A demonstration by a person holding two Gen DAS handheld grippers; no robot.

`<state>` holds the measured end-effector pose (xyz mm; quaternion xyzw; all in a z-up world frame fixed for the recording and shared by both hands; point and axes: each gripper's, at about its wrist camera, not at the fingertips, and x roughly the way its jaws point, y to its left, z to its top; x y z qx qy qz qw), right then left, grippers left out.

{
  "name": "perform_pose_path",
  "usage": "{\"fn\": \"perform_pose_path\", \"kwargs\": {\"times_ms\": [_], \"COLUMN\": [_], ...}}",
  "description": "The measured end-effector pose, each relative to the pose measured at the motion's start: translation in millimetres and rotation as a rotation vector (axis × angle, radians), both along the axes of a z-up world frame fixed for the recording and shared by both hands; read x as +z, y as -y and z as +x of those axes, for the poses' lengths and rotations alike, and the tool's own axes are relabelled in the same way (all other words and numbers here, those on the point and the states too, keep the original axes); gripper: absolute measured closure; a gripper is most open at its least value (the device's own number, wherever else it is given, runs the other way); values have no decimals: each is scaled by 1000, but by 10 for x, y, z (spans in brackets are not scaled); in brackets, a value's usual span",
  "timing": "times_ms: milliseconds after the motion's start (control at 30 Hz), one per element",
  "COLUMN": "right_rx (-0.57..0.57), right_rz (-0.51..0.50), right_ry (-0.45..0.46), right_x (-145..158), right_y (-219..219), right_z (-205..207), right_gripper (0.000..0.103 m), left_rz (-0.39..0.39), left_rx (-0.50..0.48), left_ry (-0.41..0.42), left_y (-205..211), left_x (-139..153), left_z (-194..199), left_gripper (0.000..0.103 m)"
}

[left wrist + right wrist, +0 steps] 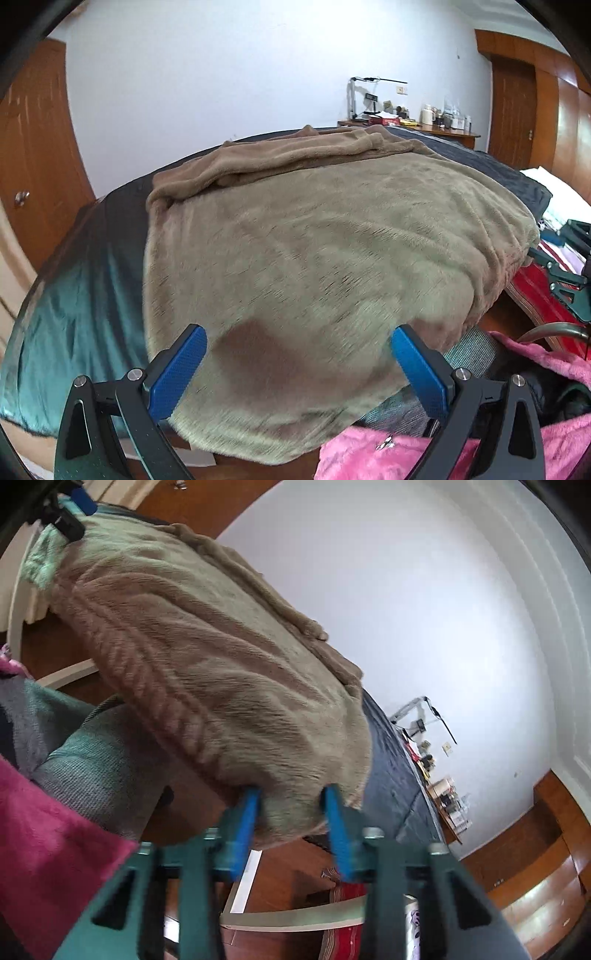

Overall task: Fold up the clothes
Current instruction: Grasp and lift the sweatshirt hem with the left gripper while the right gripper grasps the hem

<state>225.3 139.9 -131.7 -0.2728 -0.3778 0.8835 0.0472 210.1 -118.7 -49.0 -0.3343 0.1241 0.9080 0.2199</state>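
A brown fleece garment [314, 240] lies spread over the dark bed [88, 288], with a bunched fold along its far edge. My left gripper [298, 332] hovers open over the near hem, its blue pads [177, 373] wide apart and holding nothing. In the right wrist view my right gripper [291, 808] is shut on the near corner of the fleece [221, 672], and a lump of fabric is pinched between the blue pads [243, 830]. The right gripper [535, 254] also shows at the fleece's right edge in the left wrist view. The left gripper [79, 502] shows at the top left corner of the right wrist view.
A pile of clothes lies at the near right: a pink fleece [369, 454], a grey knit [469, 350] and a red item [535, 295]. Beyond the bed, a cluttered desk [406, 123] stands against the white wall. Wooden doors [29, 147] flank the room.
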Motion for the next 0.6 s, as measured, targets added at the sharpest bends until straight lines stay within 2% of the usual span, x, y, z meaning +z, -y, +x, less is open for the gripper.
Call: {"fn": "perform_pose_path", "kwargs": {"times_ms": [167, 333, 367, 433, 467, 500, 567, 600], "right_rx": [16, -31, -30, 4, 22, 33, 43, 40], "right_rz": [-100, -121, -135, -212, -255, -306, -428, -499], "right_ry": [-48, -248, -260, -211, -182, -145, -66, -27], "right_x": [308, 806, 869, 931, 957, 947, 889, 857], "right_y": [-71, -145, -158, -274, -338, -396, -499, -543], "right_z": [21, -73, -113, -213, -264, -297, -331, -333], "right_gripper": [97, 98, 98, 96, 82, 51, 19, 19], "left_rz": [6, 14, 18, 32, 43, 55, 77, 87], "left_rx": [36, 79, 83, 80, 68, 56, 32, 21], "left_ry": [-41, -80, -80, -64, -38, -12, 40, 69], "left_y": [300, 645, 689, 781, 798, 815, 850, 863], "left_x": [111, 229, 231, 199, 145, 91, -16, -79], "left_z": [123, 238, 256, 299, 299, 299, 299, 296], "left_gripper": [1, 1, 1, 1, 1, 1, 1, 1]}}
